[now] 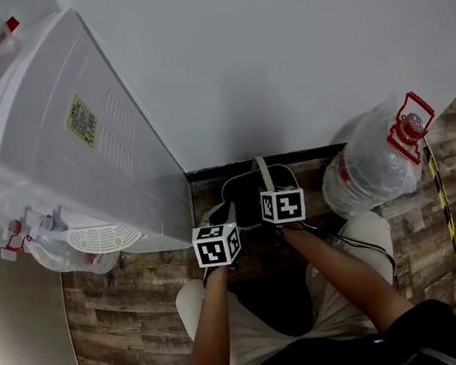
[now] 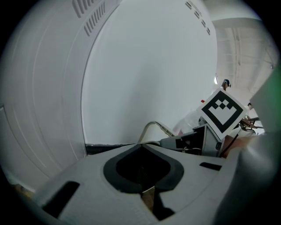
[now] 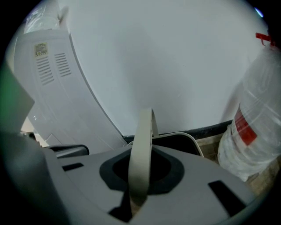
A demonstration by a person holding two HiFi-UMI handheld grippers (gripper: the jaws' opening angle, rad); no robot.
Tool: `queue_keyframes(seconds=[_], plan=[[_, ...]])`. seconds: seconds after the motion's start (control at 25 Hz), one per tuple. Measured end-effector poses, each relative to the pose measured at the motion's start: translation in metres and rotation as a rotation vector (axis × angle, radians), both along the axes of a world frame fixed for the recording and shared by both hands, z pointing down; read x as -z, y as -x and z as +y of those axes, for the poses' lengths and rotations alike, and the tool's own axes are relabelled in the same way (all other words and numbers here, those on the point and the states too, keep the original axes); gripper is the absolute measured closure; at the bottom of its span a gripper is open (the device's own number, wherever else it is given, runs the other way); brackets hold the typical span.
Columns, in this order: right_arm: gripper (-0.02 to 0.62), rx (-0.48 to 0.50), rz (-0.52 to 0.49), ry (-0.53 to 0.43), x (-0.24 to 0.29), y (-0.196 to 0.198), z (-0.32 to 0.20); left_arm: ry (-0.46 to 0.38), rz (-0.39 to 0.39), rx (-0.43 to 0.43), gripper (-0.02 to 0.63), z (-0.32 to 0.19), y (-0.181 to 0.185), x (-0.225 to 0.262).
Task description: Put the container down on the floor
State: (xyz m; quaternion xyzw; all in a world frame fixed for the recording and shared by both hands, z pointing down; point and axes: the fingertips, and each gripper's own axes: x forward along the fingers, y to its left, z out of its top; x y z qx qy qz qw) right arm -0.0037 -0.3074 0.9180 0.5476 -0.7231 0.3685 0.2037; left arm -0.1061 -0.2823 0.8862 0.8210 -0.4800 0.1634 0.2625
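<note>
Container (image 1: 246, 193): dark bin with a pale rim, on the floor side of the white wall (image 1: 274, 47), sitting between the water dispenser (image 1: 71, 135) and the big water bottle (image 1: 374, 167).

Head view: the bin's beige handle (image 1: 262, 175) stands up, and the right gripper (image 1: 272, 192) is on it. The left gripper (image 1: 222, 216) is just beside it on the dispenser side, close to the bin's edge. Both are in front of the person's knees on the wood floor (image 1: 129, 317). I can't tell from this angle whether the bin's bottom touches the floor or hangs just above it. A yellow-black striped cord (image 1: 446, 217) runs along the floor past the bottle.

Left gripper view: left gripper (image 2: 144, 176) has its jaws together with nothing between them. Only a thin slit shows some floor. The handle (image 2: 153, 127) arcs up ahead, and the right gripper's marker cube (image 2: 222, 110) is off to the right. The dispenser's side panel (image 2: 44, 88) fills the left.

Right gripper view: right gripper (image 3: 140, 176) is clamped on the handle (image 3: 143, 145), which runs upright straight through the jaws. The bin's rim (image 3: 189, 137) and dark inside show just behind it, against the baseboard. The bottle (image 3: 254, 123), with its red label, is near on the right. The dispenser (image 3: 48, 83) is on the left.
</note>
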Motion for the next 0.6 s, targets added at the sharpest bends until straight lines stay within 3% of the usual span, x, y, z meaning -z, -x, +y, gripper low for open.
queue_keyframes(seconds=[0.6], plan=[[0.560,-0.134,-0.075,0.018,-0.002,-0.006,0.012,0.012,0.000,-0.078,0.589,0.017,-0.007,0.001]])
